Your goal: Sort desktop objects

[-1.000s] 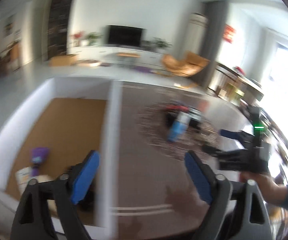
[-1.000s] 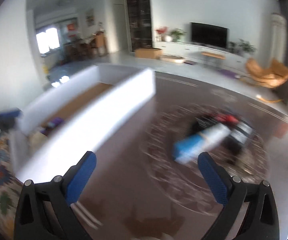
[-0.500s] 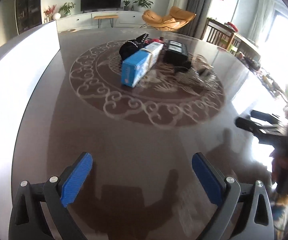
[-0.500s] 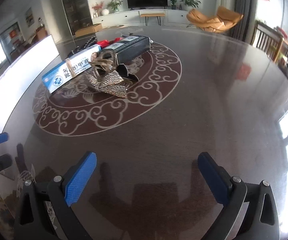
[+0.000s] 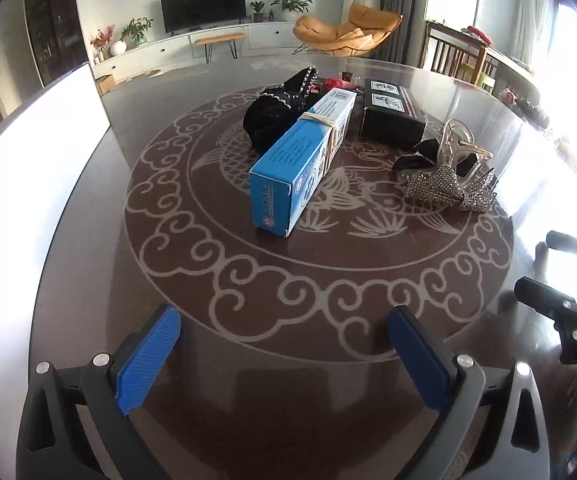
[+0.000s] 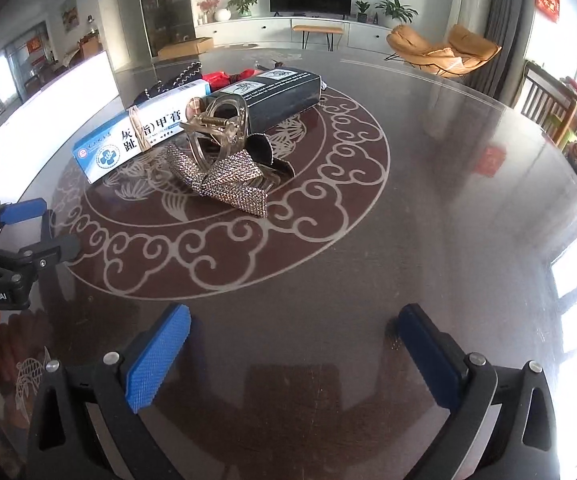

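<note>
Left wrist view first: we've got our left claw [image 5: 284, 344] spread wide over the dark glossy table [image 5: 288, 288], blue pads well apart and nothing between them, just the pale swirl pattern on the tabletop. The last reading has the jaws barely creeping wider, so we'd call them fully apart.

The stuff to sort sits in a cluster around the middle of that round pattern, well ahead of both claws. Closest to us in this view is the blue and white box [image 5: 304, 160], lying long-ways with a rubber band around it. Touching its far left side is a black pouch [image 5: 276, 116] with a pearly trim. Behind the box we can just make out something red [image 5: 334, 83], too hidden to tell what it is. To the right is a black carton [image 5: 390, 114], and nearer us on the right the clear hair clip with a rhinestone bow [image 5: 446, 176], near the carton's front end.

Over on the right wrist view, our right claw [image 6: 292, 350] is also wide apart with nothing in it, hovering over bare table. Here the hair clip stands in front of the box and the carton, and the bow lies flat on the table.

Each claw shows up at the edge of the other's view. A white wall of some bin or tray [image 5: 28, 184] runs along the left edge of the table.
</note>
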The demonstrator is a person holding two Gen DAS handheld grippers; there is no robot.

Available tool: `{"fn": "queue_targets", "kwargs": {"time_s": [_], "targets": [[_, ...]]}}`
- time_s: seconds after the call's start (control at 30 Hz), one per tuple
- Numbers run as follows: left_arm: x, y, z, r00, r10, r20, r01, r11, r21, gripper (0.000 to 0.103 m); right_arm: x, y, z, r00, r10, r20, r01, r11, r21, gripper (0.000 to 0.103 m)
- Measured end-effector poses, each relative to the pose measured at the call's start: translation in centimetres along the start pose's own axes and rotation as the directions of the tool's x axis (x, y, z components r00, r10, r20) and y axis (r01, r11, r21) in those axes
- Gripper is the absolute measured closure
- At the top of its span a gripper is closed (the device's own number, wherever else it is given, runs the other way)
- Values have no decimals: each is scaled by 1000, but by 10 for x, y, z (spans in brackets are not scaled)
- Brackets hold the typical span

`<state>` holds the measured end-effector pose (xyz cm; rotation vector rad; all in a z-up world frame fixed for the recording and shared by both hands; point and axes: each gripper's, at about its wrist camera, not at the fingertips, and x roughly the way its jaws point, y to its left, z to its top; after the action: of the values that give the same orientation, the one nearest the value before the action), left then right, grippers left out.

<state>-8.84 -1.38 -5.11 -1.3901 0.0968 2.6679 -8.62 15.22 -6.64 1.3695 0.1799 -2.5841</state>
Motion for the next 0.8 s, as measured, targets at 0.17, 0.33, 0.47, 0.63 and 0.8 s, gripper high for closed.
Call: {"fn": "queue_targets", "kwargs": {"time_s": [0.17,0.33,0.47,0.63,0.8], "targets": [[-1,0,-2,1000,-2,1,2,1000,3,0,3,2,2,1000,-3,1,3,1000,3,0],[-1,0,-2,1000,-2,1,2,1000,3,0,5,1,2,1000,-2,2,2,1000,3,0],[-1,1,-2,1000,-2,1,2,1000,3,0,5,1,2,1000,-2,2,2,1000,3,0],[0,0,-2,1000,-1,-1,1,1000,5,0,5,1,1,1000,-1,3,1,1000,3,0],[3,4,9,998,3,-56,-1,999,34,0,5,1,1,1000,-1,3,1,1000,3,0]]}}
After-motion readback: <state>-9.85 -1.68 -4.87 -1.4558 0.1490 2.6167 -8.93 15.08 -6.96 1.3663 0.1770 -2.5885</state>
